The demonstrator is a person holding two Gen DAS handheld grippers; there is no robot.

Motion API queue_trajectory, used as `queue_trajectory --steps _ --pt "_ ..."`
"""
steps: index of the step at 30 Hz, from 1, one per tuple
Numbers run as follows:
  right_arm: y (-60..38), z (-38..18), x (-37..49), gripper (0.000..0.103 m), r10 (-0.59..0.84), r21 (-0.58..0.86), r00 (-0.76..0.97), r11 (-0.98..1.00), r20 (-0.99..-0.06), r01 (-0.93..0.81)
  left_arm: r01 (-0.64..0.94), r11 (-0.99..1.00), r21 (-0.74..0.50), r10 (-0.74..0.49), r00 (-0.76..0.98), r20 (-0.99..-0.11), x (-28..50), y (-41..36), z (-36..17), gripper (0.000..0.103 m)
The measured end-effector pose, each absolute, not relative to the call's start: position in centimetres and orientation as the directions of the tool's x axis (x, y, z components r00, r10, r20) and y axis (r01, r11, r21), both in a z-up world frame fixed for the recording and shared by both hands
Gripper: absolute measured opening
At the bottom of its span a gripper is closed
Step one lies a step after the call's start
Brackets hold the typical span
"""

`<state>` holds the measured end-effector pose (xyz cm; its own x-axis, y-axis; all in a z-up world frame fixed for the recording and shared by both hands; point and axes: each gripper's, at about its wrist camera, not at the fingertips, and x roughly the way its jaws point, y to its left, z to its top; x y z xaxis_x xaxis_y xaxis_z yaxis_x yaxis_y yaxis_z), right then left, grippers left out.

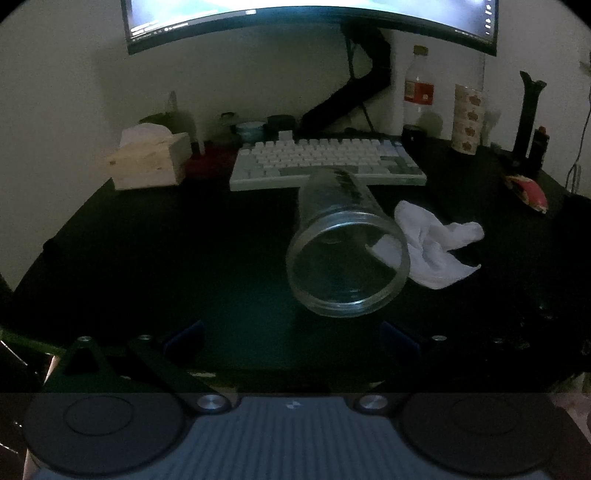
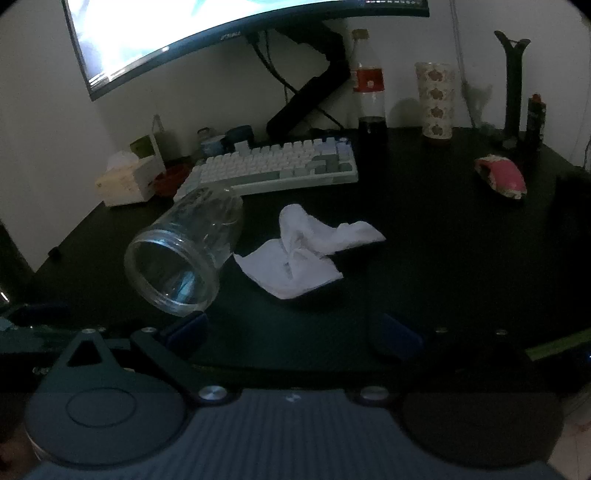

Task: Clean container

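Observation:
A clear glass jar (image 1: pixel 343 240) lies on its side on the black desk, mouth toward me; it also shows in the right wrist view (image 2: pixel 184 251). A crumpled white cloth (image 1: pixel 439 247) lies just right of the jar, seen too in the right wrist view (image 2: pixel 303 254). My left gripper (image 1: pixel 291 338) is open and empty, its blue fingertips (image 1: pixel 184 336) just short of the jar's mouth. My right gripper (image 2: pixel 293 332) is open and empty, below the cloth, with its left fingertip (image 2: pixel 186 328) close under the jar's rim.
A white keyboard (image 1: pixel 325 162) lies behind the jar. A tissue box (image 1: pixel 147 162) stands at the back left. A cola bottle (image 2: pixel 369 96), a patterned cup (image 2: pixel 436 99), a dark stand (image 2: pixel 513 85) and a pink wrapper (image 2: pixel 502 177) are at the back right. A monitor (image 2: pixel 207 33) hangs above.

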<state>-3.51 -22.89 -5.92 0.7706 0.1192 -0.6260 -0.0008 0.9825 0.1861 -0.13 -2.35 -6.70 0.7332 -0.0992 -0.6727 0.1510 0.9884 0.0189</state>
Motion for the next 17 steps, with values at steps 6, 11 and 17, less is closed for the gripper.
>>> queue_trajectory --steps 6,11,17 --pt "-22.3 -6.1 -3.5 0.102 0.135 0.178 0.772 0.984 -0.621 -0.029 0.137 0.991 0.009 -0.095 0.735 -0.671 0.1 -2.4 -6.8 0.103" --pt "-22.2 -6.2 -3.5 0.102 0.135 0.182 0.773 0.983 -0.620 -0.026 0.148 0.989 0.014 -0.099 0.726 -0.680 0.1 -2.7 -7.1 0.103" --pt "-22.3 -6.2 -3.5 0.102 0.129 0.179 0.776 0.984 -0.618 -0.021 0.161 0.987 0.016 -0.108 0.725 -0.680 -0.2 -3.2 -7.1 0.103"
